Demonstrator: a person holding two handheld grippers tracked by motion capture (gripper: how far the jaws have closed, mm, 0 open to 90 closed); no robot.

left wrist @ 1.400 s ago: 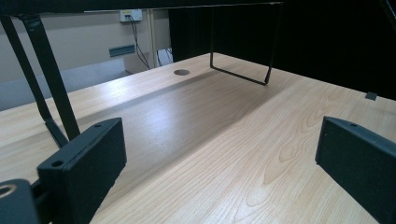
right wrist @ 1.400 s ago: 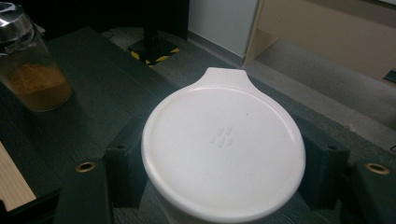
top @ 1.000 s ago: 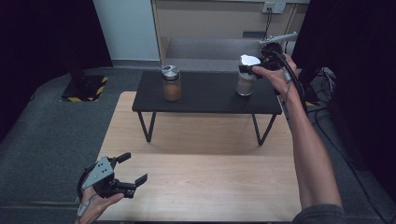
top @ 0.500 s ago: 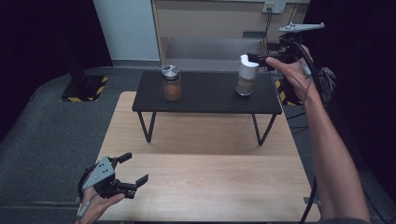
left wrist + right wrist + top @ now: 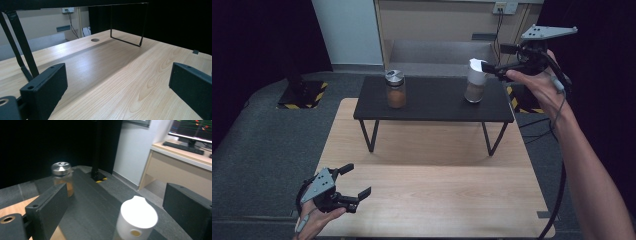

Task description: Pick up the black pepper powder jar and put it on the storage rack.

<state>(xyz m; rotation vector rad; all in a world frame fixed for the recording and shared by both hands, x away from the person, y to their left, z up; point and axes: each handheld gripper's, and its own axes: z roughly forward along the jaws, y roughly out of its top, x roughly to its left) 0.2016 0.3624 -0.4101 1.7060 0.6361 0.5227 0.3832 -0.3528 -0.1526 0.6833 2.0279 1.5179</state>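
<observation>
Above the black table (image 5: 432, 102), the right tool (image 5: 484, 66) hangs level, spread, by the white-capped jar (image 5: 475, 82).

Silver-lidded jar (image 5: 395, 89) of brown powder on left of black desk (image 5: 432, 102); wooden desk (image 5: 437, 190) below; monitor (image 5: 192, 130) behind.

A low black table (image 5: 432, 102) on a wooden table (image 5: 437, 190) carries a silver-lidded jar (image 5: 395, 89) and a white-capped jar (image 5: 475, 80), well apart.

Right claw (image 5: 490, 68) released the white-capped jar (image 5: 475, 81) and backed off.
</observation>
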